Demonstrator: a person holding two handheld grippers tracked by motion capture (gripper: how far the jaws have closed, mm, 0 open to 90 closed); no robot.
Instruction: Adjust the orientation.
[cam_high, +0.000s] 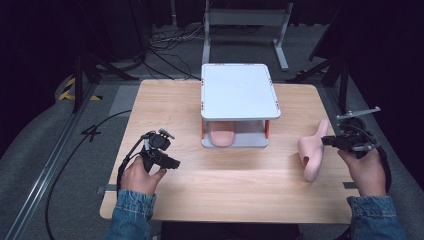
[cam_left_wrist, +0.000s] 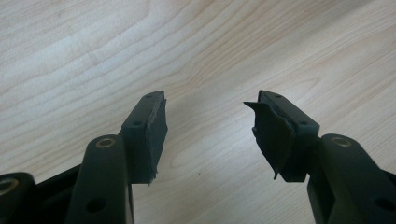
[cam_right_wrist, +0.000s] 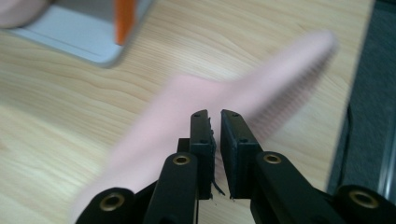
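Pink slipper (cam_high: 312, 150), pinched at its side by the right gripper (cam_high: 327, 141) near the desk's (cam_high: 240, 185) right edge, lifted with the heel end tipped upward and the toe hanging toward the front edge. Seen blurred in the right gripper view (cam_right_wrist: 196, 121), with the two black jaws nearly together on a thin part of it. Left gripper (cam_left_wrist: 205, 126) parked near the front-left part of the desk, jaws apart over bare wood, nothing between them. Likely trouble from here: narrow bite on soft material, so a possible slide out of the pinch or a swing and twist on the way across; also a possible knock of the drooping toe against the desk or against the rack's orange post (cam_high: 267, 128). Two-tier shoe rack (cam_high: 239, 90) at the middle of the back edge: top shelf bare, lower shelf already holding the matching pink slipper (cam_high: 221, 135) toward its left, free room beside it on the right.
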